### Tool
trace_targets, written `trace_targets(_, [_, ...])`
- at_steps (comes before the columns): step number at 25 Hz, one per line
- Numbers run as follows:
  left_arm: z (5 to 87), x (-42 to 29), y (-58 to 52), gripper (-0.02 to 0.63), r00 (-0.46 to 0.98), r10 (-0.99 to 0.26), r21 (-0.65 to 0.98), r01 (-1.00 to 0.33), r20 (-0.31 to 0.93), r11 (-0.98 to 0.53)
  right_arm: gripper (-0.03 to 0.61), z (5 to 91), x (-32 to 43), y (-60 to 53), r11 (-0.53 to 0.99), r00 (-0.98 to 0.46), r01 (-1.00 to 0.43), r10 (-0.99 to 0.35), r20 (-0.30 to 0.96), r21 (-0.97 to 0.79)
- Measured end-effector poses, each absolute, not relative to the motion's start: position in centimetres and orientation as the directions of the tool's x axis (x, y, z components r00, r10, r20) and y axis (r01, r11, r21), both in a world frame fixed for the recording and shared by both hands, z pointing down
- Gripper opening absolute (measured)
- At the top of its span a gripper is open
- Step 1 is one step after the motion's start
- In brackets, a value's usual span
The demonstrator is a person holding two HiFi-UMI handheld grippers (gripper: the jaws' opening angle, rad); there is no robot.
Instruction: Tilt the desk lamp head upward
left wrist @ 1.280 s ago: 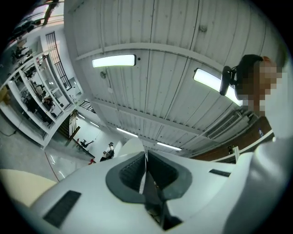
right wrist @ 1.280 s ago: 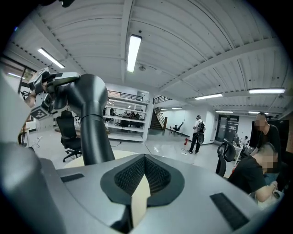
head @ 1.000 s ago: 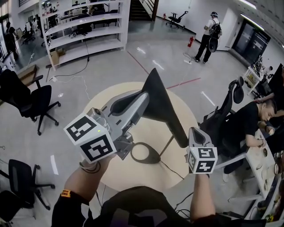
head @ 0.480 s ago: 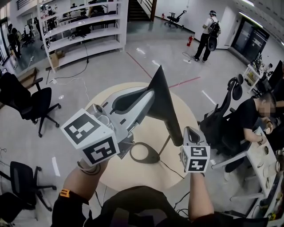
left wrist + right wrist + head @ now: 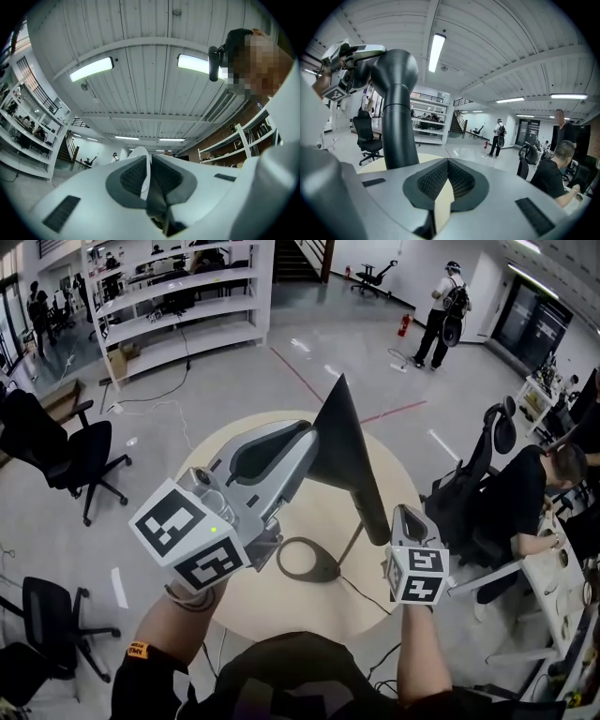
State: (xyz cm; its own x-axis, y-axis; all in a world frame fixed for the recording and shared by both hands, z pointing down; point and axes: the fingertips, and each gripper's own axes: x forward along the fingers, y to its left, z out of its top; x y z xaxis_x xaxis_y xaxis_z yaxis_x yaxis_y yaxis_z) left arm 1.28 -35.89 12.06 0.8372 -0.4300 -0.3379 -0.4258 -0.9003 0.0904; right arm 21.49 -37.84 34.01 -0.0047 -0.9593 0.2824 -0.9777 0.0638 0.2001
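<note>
1. Room: an open hall with a polished grey floor (image 5: 281, 371). White shelving (image 5: 178, 296) stands at the far left and black office chairs (image 5: 56, 456) at the left. One person (image 5: 441, 315) stands far off and another (image 5: 520, 507) sits at the right.
2. Bench: a round, pale bench (image 5: 281, 606) sits mid-frame and carries the lamp.
3. Desk lamp head (image 5: 349, 465): a long black wedge raised well above the bench, its point toward the far side of the room. Its narrow lower end comes down at the right.
4. Left hand-held gripper (image 5: 309, 439): it meets the lamp head from the left, at the head's wide part. In the left gripper view the jaws (image 5: 149, 176) stand only slightly apart and are clamped on a thin pale-and-dark edge of the head.
5. Right hand-held gripper (image 5: 403, 514): it sits just beside the head's narrow lower end; contact cannot be confirmed. In the right gripper view the jaws (image 5: 447, 164) are closed together with nothing between them. The black lamp body (image 5: 398, 126) rises to the left of the jaws, outside them.
6. Lamp base (image 5: 305, 561): a dark ring flat on the bench below the left hand-held gripper. A thin stem (image 5: 352, 540) rises from it toward the head.
</note>
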Motion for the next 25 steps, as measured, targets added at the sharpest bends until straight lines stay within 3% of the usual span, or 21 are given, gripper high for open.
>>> trace_targets(9, [15.9, -4.7, -34.6, 0.069, 0.749, -0.549, 0.14, -0.54, -0.371, -0.83, 0.009, 31.5, 19.9, -33.2, 0.009, 0.013, -0.991, -0.986, 0.167, 0.134])
trace_targets(14, [24.4, -6.5, -32.5, 0.067, 0.765, -0.598, 0.11, -0.59, -0.239, -0.8, 0.009, 32.9, 15.5, -29.3, 0.02, -0.008, -0.996, -0.991, 0.131, 0.087])
trace_targets(20, [36.6, -8.7, -30.4, 0.055, 0.755, -0.654, 0.156, -0.641, -0.049, -0.752, 0.009, 37.7, 10.2, -25.4, 0.033, -0.022, -0.998, -0.982, 0.188, 0.052])
trace_targets(25, [42.4, -10.0, -29.2, 0.048, 0.734, -0.678, 0.138, -0.676, 0.039, -0.724, 0.009, 41.6, 6.9, -23.4, 0.035, -0.026, -0.999, -0.975, 0.219, 0.037])
